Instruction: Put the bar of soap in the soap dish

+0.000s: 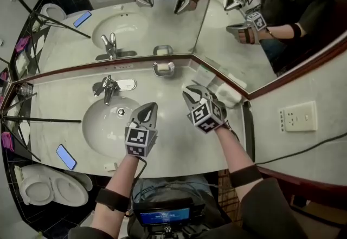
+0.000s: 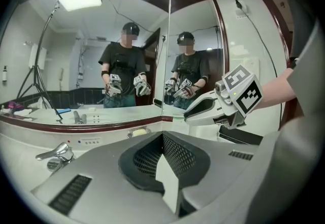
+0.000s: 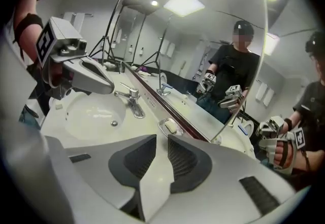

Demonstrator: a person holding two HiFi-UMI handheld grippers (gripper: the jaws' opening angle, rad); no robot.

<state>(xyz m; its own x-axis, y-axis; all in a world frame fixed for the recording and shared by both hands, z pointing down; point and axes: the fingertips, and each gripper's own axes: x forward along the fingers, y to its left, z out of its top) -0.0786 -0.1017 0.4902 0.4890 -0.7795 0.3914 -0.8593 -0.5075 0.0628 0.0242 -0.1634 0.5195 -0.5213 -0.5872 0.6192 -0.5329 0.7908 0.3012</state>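
A pale bar of soap lies in the metal soap dish at the back of the counter, against the mirror corner. The dish with the soap shows again in the left gripper view and in the right gripper view. My left gripper hovers over the right rim of the basin, its jaws shut and empty. My right gripper is to the right of it, short of the dish, with its jaws a little apart and nothing between them.
A chrome faucet stands behind the white basin. A blue phone lies at the counter's front left. A white folded item sits in the right corner. A thin dark rod crosses the left side. Mirrors back the counter.
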